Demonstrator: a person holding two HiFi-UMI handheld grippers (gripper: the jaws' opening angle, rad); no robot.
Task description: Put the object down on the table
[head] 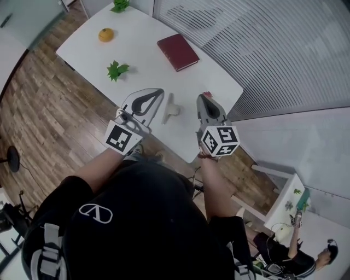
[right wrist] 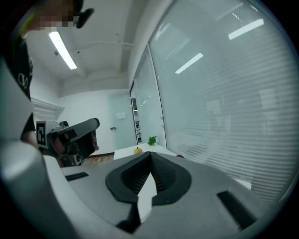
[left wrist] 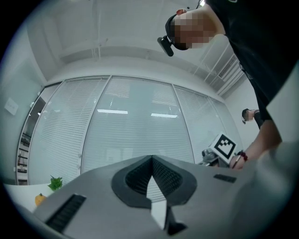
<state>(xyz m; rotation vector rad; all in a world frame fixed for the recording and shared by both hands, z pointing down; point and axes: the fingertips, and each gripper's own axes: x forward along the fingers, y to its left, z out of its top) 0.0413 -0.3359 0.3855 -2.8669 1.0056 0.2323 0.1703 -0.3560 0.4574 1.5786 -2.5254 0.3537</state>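
A small off-white object point(head: 173, 109) lies on the white table point(head: 142, 60) near its front edge, between my two grippers and touching neither. To its left my left gripper point(head: 159, 93) is held above the table with its jaws together and nothing between them; in the left gripper view its tips point(left wrist: 152, 157) meet against the blinds. To its right my right gripper point(head: 203, 98) is likewise shut and empty, tips point(right wrist: 150, 153) closed in the right gripper view. Both point up and away from the table.
On the table lie a red book point(head: 178, 52), an orange point(head: 106, 34) and a green leafy sprig point(head: 116, 70), with another plant point(head: 120, 5) at the far end. A glass wall with blinds point(head: 262, 49) runs to the right. A seated person point(head: 295, 254) and a white stand point(head: 284, 202) are at lower right.
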